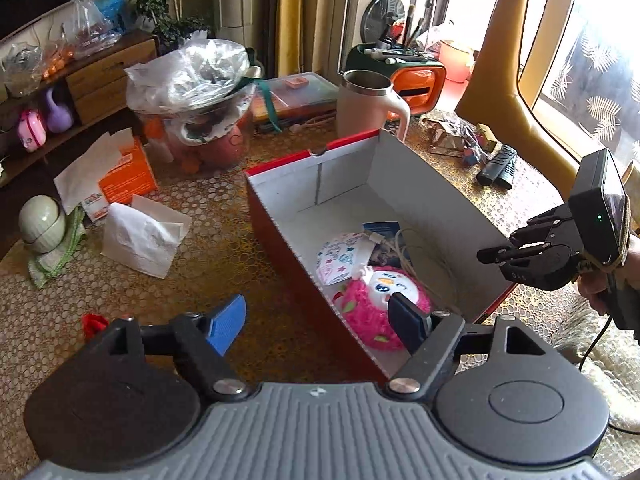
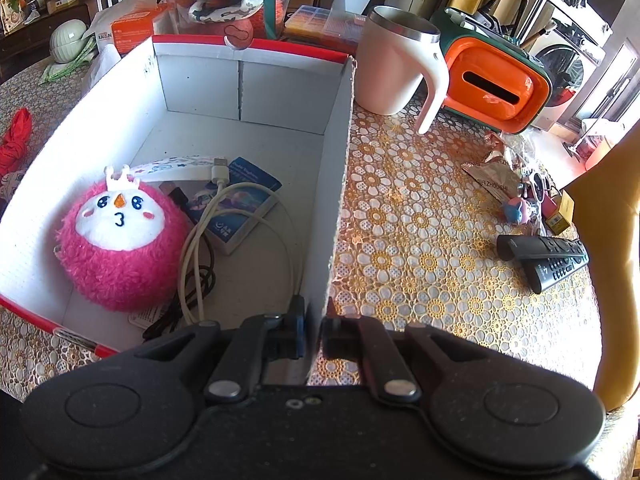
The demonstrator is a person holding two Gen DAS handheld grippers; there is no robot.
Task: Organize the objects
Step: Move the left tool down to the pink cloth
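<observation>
Left gripper [image 1: 316,322] jaws wide, nothing held, lower centre over box [image 1: 424,184] edge. Only right view shows right gripper [image 2: 316,334] pinched on box wall, bottom centre. Pink plush [image 2: 120,240] w/ cable [image 2: 224,216], prob. a booklet, inside box.

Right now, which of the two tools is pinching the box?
The right tool. It is shut on the box's side wall. The left tool is wide open, empty, above the pink plush toy.

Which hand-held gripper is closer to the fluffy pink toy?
Left. The left hand-held gripper hangs open just above the pink toy; the right hand-held gripper clamps the box wall beside it.
</observation>
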